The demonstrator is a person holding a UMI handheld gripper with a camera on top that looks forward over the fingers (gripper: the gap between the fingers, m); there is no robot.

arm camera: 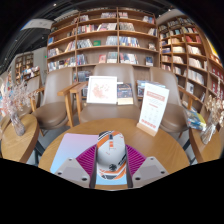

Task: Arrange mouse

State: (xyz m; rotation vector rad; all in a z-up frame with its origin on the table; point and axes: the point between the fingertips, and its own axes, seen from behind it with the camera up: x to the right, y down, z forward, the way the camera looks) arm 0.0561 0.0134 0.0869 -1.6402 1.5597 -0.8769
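A white and grey mouse (111, 147) with orange stripes sits between my gripper's (112, 160) two fingers. The magenta pads (90, 160) press on both of its sides, so the gripper is shut on it. The mouse is over a pale blue and pink mouse mat (68, 152) that lies on a round wooden table (160, 140). Whether the mouse touches the mat or hangs just above it is hidden by the fingers.
An upright sign card (153, 106) stands on the table at the right. Wooden chairs (72, 100) stand behind the table, with a display board (102, 89) on one. Bookshelves (105, 40) fill the back wall. Another table (15, 140) is at the left.
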